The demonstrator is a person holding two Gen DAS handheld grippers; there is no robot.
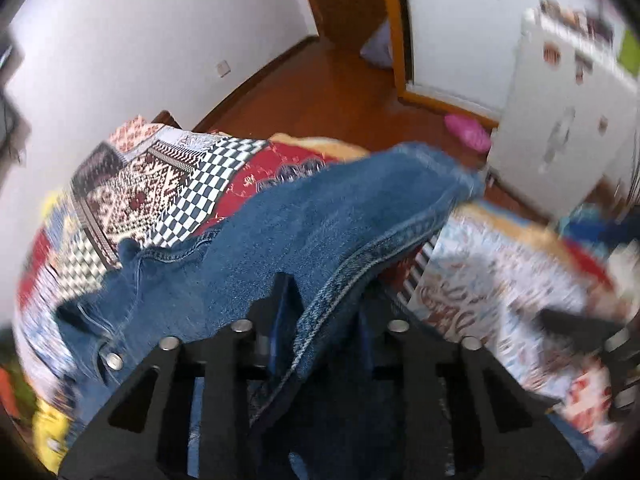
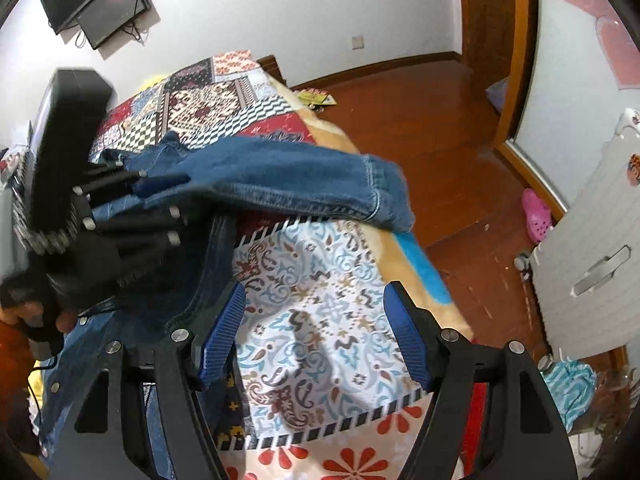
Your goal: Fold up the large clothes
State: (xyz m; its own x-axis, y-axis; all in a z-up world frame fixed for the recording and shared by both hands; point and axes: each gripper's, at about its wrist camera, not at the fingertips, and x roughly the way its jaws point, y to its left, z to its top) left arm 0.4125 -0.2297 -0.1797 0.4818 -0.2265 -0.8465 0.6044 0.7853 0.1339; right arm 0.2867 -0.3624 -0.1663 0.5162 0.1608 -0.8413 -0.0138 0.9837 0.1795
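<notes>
Clearly the fold is only partly made. The bed [image 2: 320,292], under its patchwork cover [image 2: 208,108], carries the one task garment, a denim jacket [image 2: 260,176]; everything else is placed against that bed. The jacket lies across the bed's middle, its body bunched toward the person's side, and one sleeve [image 2: 320,188] stretches out to the bed's floor-side edge, where the cuff [image 2: 384,196] hangs just over the border. From the left wrist view the sleeve runs raised off the cover, so it appears to be carried across, not laid down.

The left hand-held gripper [image 1: 320,304] has its fingers closed tight on a seamed edge of the denim, the cloth draped between and over them. The right hand-held gripper [image 2: 316,332] stands wide apart and holds nothing; only the bed's paisley panel shows between its blue pads [image 2: 224,332].

By judgement, the sleeve has yet to be laid flat over the jacket's body, and the bunched body beside the left tool is not yet squared or halved. No tidy folded stack shows anywhere on the bed.
</notes>
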